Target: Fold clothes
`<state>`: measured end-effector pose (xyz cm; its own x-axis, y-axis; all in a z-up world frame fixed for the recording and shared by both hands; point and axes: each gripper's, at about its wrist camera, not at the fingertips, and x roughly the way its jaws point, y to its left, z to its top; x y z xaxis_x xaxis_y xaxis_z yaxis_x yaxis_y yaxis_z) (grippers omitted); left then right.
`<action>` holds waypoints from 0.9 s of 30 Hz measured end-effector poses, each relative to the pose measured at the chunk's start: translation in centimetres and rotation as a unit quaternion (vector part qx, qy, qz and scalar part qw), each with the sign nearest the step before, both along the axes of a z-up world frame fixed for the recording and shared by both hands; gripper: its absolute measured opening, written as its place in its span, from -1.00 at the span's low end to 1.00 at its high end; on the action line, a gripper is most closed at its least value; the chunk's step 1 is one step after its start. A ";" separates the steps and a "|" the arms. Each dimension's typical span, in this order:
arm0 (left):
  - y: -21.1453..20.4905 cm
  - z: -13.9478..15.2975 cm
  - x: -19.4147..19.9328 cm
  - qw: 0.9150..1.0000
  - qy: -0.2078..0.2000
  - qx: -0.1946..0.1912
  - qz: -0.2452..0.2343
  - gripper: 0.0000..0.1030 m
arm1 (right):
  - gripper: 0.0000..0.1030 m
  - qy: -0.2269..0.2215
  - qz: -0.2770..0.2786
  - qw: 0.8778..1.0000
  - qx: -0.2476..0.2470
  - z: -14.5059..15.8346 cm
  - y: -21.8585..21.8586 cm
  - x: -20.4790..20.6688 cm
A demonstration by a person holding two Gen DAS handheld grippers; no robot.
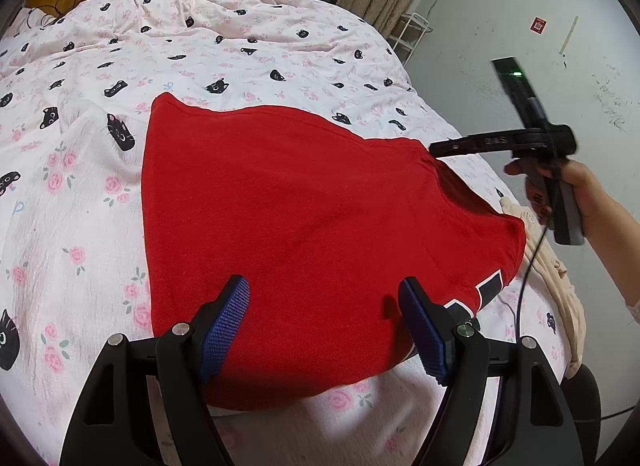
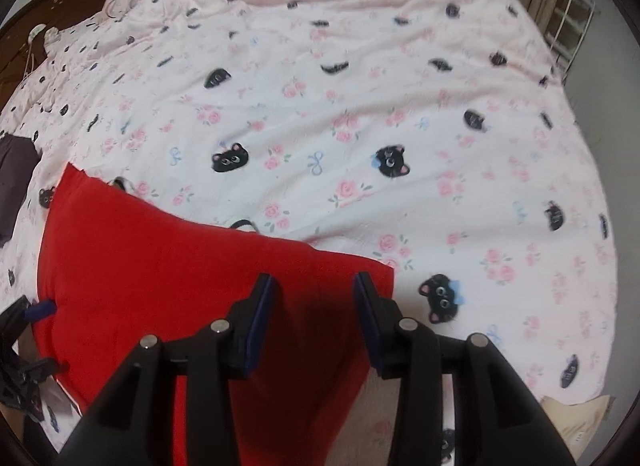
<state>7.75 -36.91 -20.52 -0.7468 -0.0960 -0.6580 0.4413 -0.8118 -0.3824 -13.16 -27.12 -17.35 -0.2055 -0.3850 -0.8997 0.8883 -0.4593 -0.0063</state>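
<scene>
The red garment (image 2: 160, 286) runs past the right-wrist view's lower edge.

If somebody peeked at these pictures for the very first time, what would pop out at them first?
The bright red garment pops out first, spread flat on the near part of the bed. Under it lies the pink bedspread, dotted with black cat faces and roses. The left gripper hangs open over the garment's near edge, and the right gripper is open over its right corner.
</scene>
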 end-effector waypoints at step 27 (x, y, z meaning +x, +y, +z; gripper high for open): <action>-0.2 0.1 0.4 1.000 0.008 0.011 0.000 0.42 | 0.21 0.032 0.075 0.996 0.044 -2.9 4.5 6.8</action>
